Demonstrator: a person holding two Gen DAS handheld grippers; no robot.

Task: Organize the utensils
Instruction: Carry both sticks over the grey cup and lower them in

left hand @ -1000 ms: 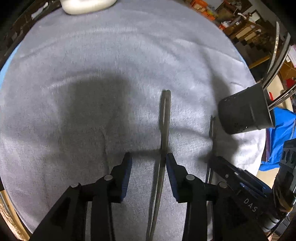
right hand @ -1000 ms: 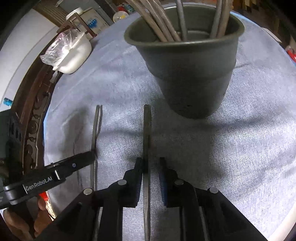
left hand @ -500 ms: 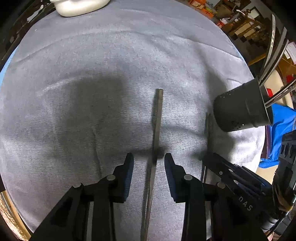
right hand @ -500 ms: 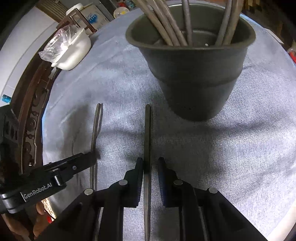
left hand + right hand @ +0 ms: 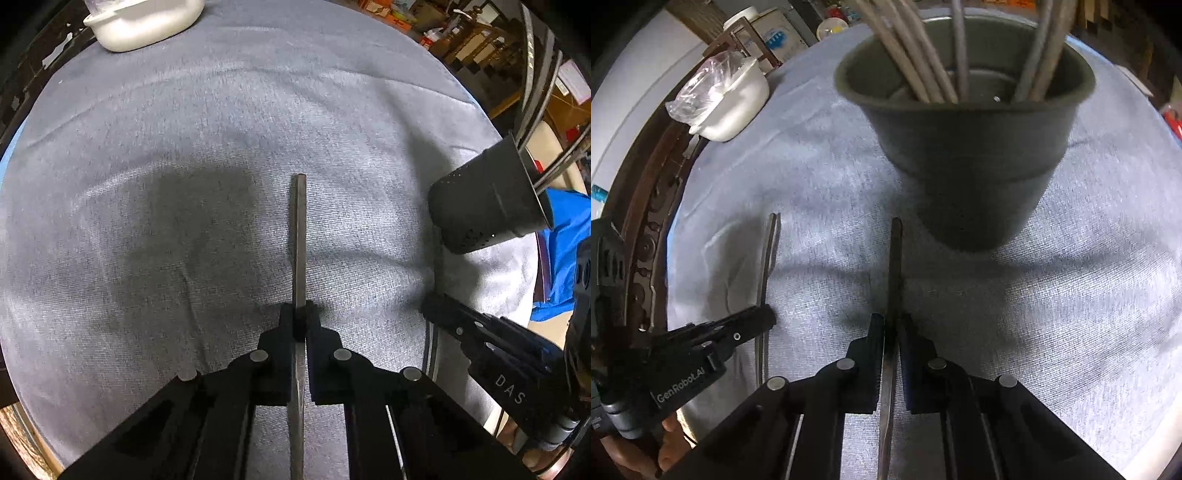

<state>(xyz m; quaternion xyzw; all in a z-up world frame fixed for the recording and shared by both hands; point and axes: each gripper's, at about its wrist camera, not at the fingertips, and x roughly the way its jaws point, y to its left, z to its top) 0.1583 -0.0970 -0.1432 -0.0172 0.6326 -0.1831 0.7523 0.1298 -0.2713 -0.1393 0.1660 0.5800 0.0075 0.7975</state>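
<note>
Both grippers point steeply down at the grey cloth (image 5: 184, 110). The left gripper (image 5: 300, 317) has just closed its jaws onto a flat metal utensil handle (image 5: 298, 229). The right gripper (image 5: 891, 325) is clamped on a second handle (image 5: 895, 258), just in front of the dark utensil cup (image 5: 964, 158) (handles standing inside). Only the right view shows a wrapped white dish (image 5: 731, 107) far left.

Cluttered home: carved wooden furniture (image 5: 476, 40), cloth-covered table (image 5: 221, 129).

Grey woven cloth (image 5: 184, 147), dark grey holder (image 5: 964, 158), white dish (image 5: 735, 107), black grippers (image 5: 300, 325)
</note>
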